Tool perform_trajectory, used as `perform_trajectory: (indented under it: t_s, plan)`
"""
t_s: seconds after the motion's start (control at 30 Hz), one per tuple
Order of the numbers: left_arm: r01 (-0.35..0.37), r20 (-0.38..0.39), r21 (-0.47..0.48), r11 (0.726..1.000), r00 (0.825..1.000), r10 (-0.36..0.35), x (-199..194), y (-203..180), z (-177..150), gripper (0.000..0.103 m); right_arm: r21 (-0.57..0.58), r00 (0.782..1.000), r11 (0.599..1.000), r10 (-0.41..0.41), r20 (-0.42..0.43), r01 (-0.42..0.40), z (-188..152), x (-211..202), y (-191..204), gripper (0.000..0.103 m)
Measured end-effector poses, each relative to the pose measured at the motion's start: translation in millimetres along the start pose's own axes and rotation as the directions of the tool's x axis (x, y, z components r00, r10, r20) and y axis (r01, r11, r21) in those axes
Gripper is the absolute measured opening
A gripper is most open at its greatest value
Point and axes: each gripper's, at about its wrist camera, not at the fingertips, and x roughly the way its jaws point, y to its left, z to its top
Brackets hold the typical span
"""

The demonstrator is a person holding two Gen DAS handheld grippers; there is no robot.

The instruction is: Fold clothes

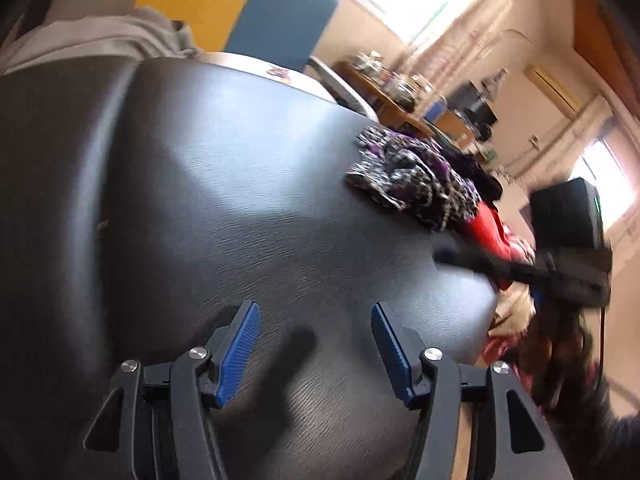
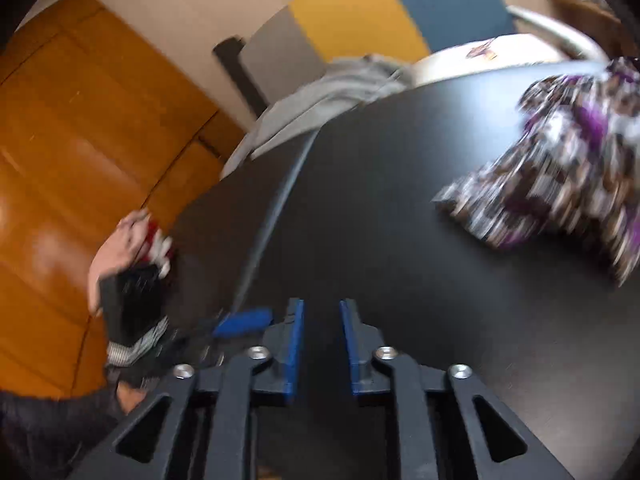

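A crumpled garment with a purple, black and white pattern (image 1: 412,176) lies at the far right of the black table (image 1: 200,208). My left gripper (image 1: 316,316) hovers over bare tabletop well short of it, open, with nothing between its blue pads. In the right wrist view the same garment (image 2: 560,168) is blurred at the upper right. My right gripper (image 2: 322,312) stands over bare table (image 2: 400,248), jaws narrowly parted and empty. From the left wrist view the right gripper (image 1: 446,256) is a dark blur beside a red garment (image 1: 486,232).
A grey garment (image 1: 100,36) lies folded at the table's far edge, also seen as the grey garment (image 2: 340,80). More clothes hang off the table's right edge (image 1: 512,312). A hand (image 2: 116,256) holds the left gripper's body at the left edge. Orange wooden panels (image 2: 80,140) stand beyond.
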Motion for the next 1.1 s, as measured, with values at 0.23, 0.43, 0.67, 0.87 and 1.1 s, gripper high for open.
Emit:
perform_trajectory:
  t_s: [0.23,0.43,0.67,0.87,1.1]
  plan:
    - [-0.043,0.005,-0.064,0.997,0.999,0.044,-16,14,0,0.060,0.132,0.981,0.974,-0.191,0.035,0.185,-25,-27,-30,0.065]
    - [0.013,-0.011,0.031,0.999,1.000,-0.012,16,-30,46,0.060,0.266,0.898,0.903,-0.393,0.197,0.337,-27,-76,-52,0.092]
    - [-0.014,-0.089,0.064,0.998,0.996,0.019,98,-68,114,0.060,0.237,0.820,0.862,-0.501,0.275,0.448,-14,-88,-61,0.092]
    - [-0.132,-0.127,0.136,0.982,0.981,0.149,166,-83,141,0.060,0.213,0.755,0.816,-0.579,0.309,0.538,29,-94,-74,0.096]
    - [-0.219,-0.074,0.357,0.908,0.963,0.261,193,-110,120,0.020,0.157,0.712,0.781,-0.618,0.334,0.604,87,-86,-104,0.100]
